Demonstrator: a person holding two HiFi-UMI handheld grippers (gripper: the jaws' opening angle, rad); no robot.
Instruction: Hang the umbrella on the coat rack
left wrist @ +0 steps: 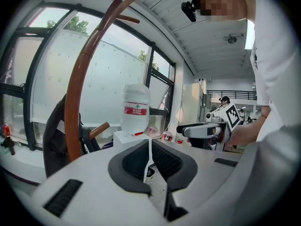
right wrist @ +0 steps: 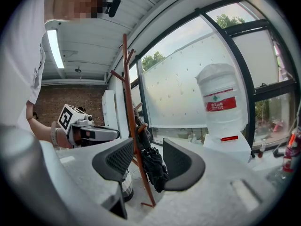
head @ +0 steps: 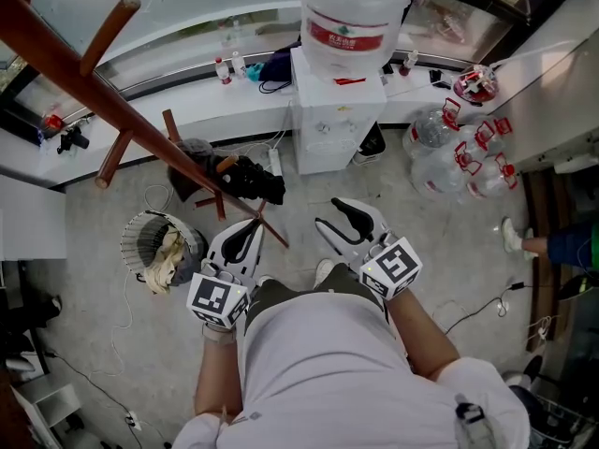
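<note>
The brown wooden coat rack (head: 140, 124) slants across the head view from the upper left down to the floor in front of me. A black folded umbrella (head: 251, 180) hangs from one of its lower pegs; in the right gripper view the umbrella (right wrist: 153, 166) dangles beside the pole (right wrist: 129, 117). My left gripper (head: 251, 224) is level, short of the rack, jaws together with only a thin slit and nothing held. My right gripper (head: 329, 213) is beside it, jaws apart and empty, the rack and umbrella showing through the gap (right wrist: 148, 154). The pole (left wrist: 75, 102) curves at the left of the left gripper view.
A white water dispenser (head: 337, 120) with a large bottle (head: 351, 12) stands straight ahead. Several empty water jugs (head: 454, 157) sit to its right. A wire waste basket (head: 159, 246) is by the rack's foot. A white counter (head: 187, 101) runs along the window.
</note>
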